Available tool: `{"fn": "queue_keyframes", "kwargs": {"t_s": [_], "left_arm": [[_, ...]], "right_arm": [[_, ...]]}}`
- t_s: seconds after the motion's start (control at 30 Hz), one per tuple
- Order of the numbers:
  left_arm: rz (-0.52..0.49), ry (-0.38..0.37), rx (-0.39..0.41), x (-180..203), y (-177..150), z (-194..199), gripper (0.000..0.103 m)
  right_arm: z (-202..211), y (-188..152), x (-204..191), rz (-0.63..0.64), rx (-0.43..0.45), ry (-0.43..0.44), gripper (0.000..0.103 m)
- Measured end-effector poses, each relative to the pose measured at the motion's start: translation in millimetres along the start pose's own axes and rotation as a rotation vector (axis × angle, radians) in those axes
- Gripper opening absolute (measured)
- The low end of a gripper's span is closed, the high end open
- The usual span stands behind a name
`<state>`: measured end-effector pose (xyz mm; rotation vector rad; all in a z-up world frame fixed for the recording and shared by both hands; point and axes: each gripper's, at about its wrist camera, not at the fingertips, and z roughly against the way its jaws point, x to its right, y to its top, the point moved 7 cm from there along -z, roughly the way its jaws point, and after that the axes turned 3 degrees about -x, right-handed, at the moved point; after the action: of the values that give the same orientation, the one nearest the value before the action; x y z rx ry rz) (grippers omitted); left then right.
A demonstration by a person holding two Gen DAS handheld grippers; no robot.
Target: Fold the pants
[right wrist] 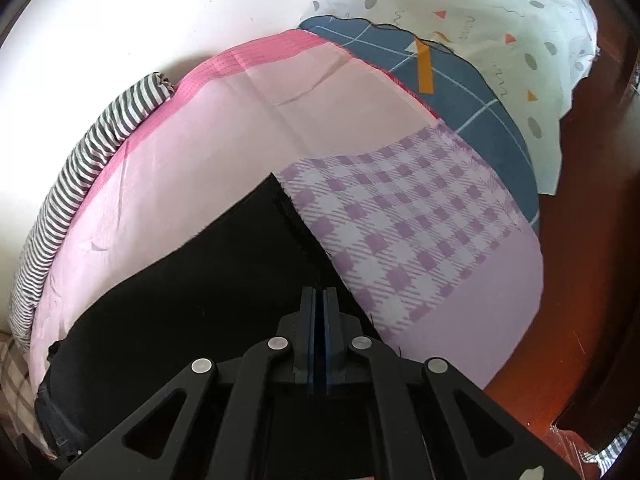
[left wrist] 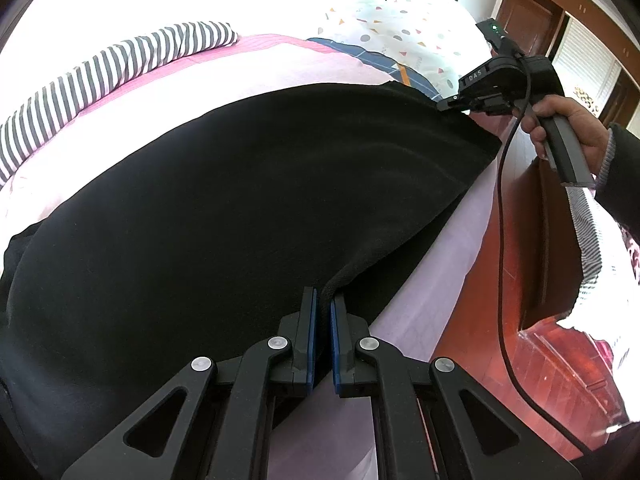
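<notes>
Pants (left wrist: 240, 200) lie spread black across the pink sheet (left wrist: 280, 64), near edge pinched in the left gripper (left wrist: 323, 300), far corner in the right gripper (right wrist: 319, 300), both nearly closed on cloth, so uneven pulling may likely slip a thin grip and skew the fold.

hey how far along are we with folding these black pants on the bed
Early stage. Done: the black pants lie spread fairly flat on the pink bedsheet. In hand: the left gripper is pinching the near edge, and the right gripper is shut on the cloth near a corner. Left: no finished compact stack shows yet, so the folds themselves remain.
</notes>
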<state>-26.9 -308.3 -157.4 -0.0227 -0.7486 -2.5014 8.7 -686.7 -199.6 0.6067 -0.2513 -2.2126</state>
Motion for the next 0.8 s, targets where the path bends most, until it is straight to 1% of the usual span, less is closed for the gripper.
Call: {"fn": "queue_keyframes", "kwargs": {"t_s": [0.03,0.1,0.13,0.2,0.3,0.4,0.43,0.5,0.57,0.63,0.7,0.73,0.8], "left_arm": [[0.0,0.0,0.0,1,0,0,0.006],[0.002,0.001,0.0,1,0,0,0.006],[0.002,0.001,0.0,2,-1,0,0.006],[0.001,0.004,-0.001,3,-1,0,0.006],[-0.002,0.01,-0.001,4,-1,0,0.006],[0.001,0.011,-0.001,5,0,0,0.006],[0.002,0.012,-0.001,6,0,0,0.006],[0.004,0.014,-0.002,6,0,0,0.006],[0.007,0.014,-0.003,6,0,0,0.006],[0.014,0.013,-0.005,6,1,0,0.006],[0.017,0.014,-0.007,5,2,0,0.006],[0.017,0.017,-0.009,4,2,0,0.006],[0.01,0.027,-0.011,6,3,-1,0.006]], "right_arm": [[1,-1,-1,0.005,0.0,0.015,0.008],[6,-7,5,-0.007,-0.017,0.023,0.021],[12,-11,8,-0.015,-0.002,0.019,0.029],[22,-20,17,-0.027,0.013,-0.003,0.029],[38,-38,32,-0.092,0.031,0.011,0.029],[47,-59,45,-0.154,0.02,0.033,0.029],[47,-67,49,-0.171,0.009,0.033,0.029],[45,-77,51,-0.186,-0.008,0.061,0.029],[40,-83,52,-0.199,-0.026,0.059,0.029],[37,-85,47,-0.202,-0.023,0.088,0.029],[37,-83,38,-0.182,-0.005,0.091,0.017],[39,-79,34,-0.16,0.014,0.066,0.008],[42,-74,25,-0.113,0.028,0.026,0.006]]}}
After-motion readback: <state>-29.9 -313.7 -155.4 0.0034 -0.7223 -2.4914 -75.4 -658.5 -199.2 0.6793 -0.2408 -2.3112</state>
